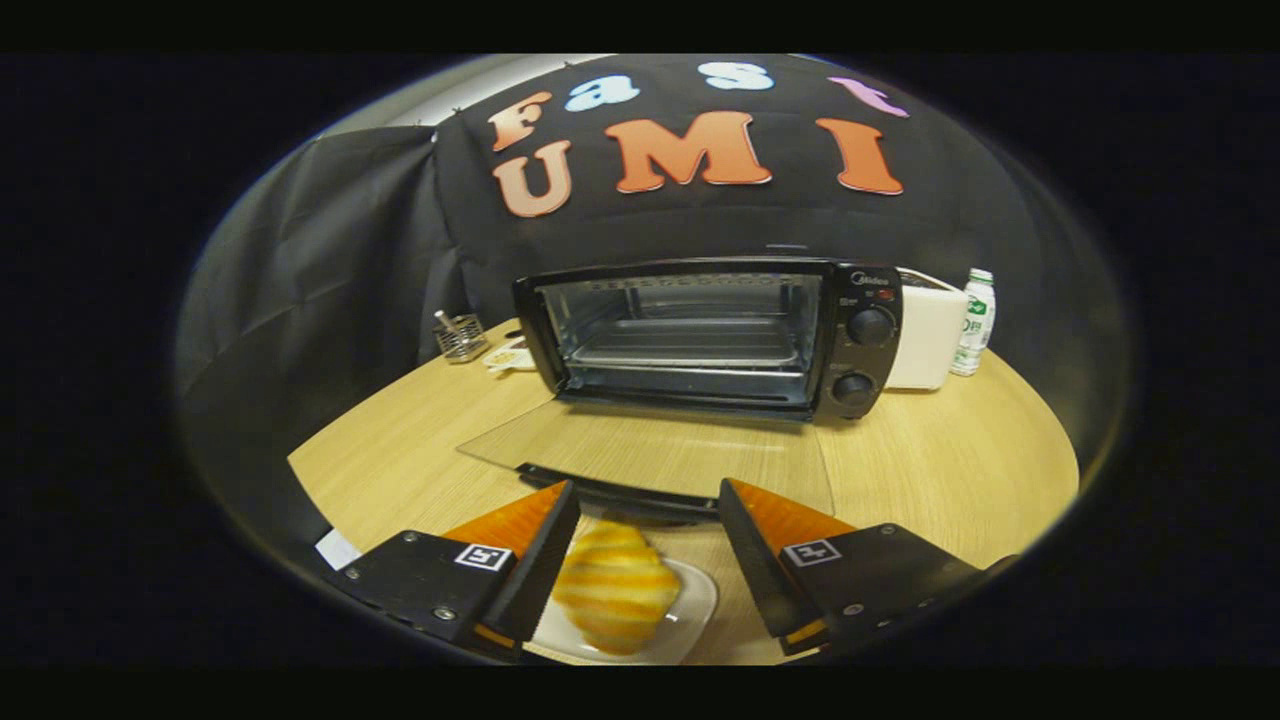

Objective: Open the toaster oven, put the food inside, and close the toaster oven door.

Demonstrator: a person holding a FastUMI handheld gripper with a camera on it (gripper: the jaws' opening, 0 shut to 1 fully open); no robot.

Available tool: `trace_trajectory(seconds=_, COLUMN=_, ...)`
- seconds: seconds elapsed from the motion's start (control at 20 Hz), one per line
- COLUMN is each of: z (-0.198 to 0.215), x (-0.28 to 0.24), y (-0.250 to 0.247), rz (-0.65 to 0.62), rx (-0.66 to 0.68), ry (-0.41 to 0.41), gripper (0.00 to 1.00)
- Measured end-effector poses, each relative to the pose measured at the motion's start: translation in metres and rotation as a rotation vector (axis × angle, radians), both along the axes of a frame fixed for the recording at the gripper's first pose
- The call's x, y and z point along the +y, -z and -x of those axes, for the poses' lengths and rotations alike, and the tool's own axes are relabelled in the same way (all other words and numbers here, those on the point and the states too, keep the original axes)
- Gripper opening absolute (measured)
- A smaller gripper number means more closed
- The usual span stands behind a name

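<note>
Starting over on the left, we had a little wire basket point(461, 337) with something standing in it back near the booth wall, and right next to it a small plate point(508, 358) with something on it we couldn't make out, both just beside the toaster oven's left corner. Then came the toaster oven point(708, 335) itself, sitting toward the back of the wooden table point(930, 470), with its glass door point(650, 455) dropped all the way down flat toward us, so we could see the rack inside with nothing on it. Closer in, our gripper point(648, 510) had its fingers spread wide apart, not pressing on anything, tips sitting about over the handle edge of that open door. The food point(615, 585), a golden croissant-looking pastry, was sitting on a white plate point(692, 610) down between the fingers, closer to the left one, though we couldn't tell if it actually touched. Moving right, the oven's two knobs point(870, 326) were stacked on its right panel, then a white box-shaped appliance point(925, 335) just beside the oven, and last a small bottle point(973, 322) standing upright next to that.
</note>
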State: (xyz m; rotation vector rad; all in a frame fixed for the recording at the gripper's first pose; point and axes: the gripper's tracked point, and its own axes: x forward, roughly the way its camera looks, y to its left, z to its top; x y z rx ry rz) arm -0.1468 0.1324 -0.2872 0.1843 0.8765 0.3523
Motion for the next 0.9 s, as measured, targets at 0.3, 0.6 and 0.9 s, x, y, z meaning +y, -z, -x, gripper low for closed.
trace_trajectory(seconds=0.3, z=0.033, x=0.004, y=-0.009, rz=0.034, rx=0.031, ry=-0.070, gripper=0.92)
trace_trajectory(seconds=0.6, z=0.076, x=-0.004, y=0.026, rz=0.148, rx=0.137, ry=-0.073, gripper=0.97)
trace_trajectory(seconds=0.9, z=0.084, x=0.001, y=0.039, rz=0.189, rx=0.169, ry=-0.076, gripper=0.98)
